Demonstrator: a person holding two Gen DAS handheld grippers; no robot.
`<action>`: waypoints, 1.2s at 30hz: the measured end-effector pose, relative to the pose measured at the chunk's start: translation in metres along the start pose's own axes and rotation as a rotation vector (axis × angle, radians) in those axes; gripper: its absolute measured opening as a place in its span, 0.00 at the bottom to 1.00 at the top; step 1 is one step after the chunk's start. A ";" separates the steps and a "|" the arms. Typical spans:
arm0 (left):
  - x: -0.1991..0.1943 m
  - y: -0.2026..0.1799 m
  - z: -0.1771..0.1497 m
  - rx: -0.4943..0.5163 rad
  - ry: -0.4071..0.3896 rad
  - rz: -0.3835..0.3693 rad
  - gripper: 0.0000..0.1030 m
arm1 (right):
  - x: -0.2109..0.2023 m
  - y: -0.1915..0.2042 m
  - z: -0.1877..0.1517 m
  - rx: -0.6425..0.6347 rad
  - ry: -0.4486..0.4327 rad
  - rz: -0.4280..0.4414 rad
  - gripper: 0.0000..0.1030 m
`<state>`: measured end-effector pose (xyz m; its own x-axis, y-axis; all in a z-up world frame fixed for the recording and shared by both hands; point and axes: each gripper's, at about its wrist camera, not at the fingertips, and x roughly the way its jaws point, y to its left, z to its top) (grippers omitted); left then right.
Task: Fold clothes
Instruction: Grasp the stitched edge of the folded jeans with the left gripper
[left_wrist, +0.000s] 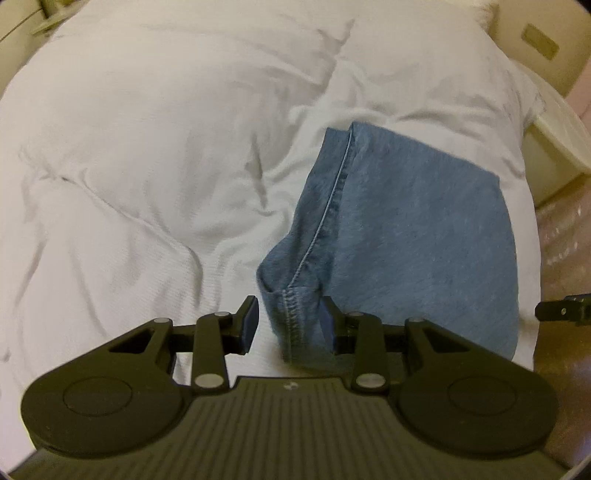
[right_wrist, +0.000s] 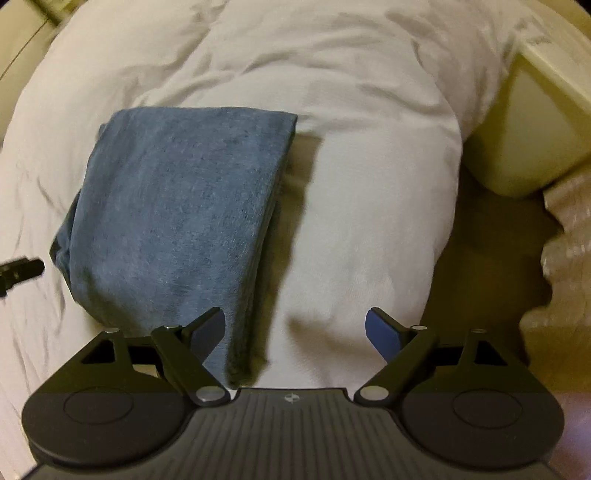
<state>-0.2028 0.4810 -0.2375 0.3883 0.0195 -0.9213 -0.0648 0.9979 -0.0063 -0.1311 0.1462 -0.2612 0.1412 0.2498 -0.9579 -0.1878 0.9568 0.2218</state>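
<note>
Folded blue jeans lie on a white duvet, near its right edge. My left gripper points down at the near left corner of the jeans. Its jaws stand narrow, and the bunched, stitched hem sits pinched between the blue pads. In the right wrist view the jeans lie to the left. My right gripper hangs over the duvet with its jaws wide apart. Its left finger is above the jeans' near edge and nothing is between the pads.
A cream bed frame or box stands at the right, past the duvet's edge. Brown floor and a pale crinkled sheet lie beside it. The duvet stretches wide and rumpled to the left of the jeans.
</note>
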 end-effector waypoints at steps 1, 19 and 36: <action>0.002 0.002 0.001 0.009 0.006 -0.008 0.30 | 0.000 0.000 -0.003 0.033 0.005 -0.002 0.83; 0.027 0.015 0.010 0.135 0.019 -0.128 0.30 | 0.008 0.022 0.010 0.076 0.029 -0.119 0.85; 0.045 0.010 0.015 0.462 0.043 -0.284 0.16 | 0.032 0.027 0.010 0.061 0.066 -0.011 0.85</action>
<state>-0.1724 0.4924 -0.2729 0.2929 -0.2478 -0.9235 0.4516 0.8872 -0.0949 -0.1214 0.1813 -0.2842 0.0784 0.2312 -0.9697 -0.1266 0.9672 0.2204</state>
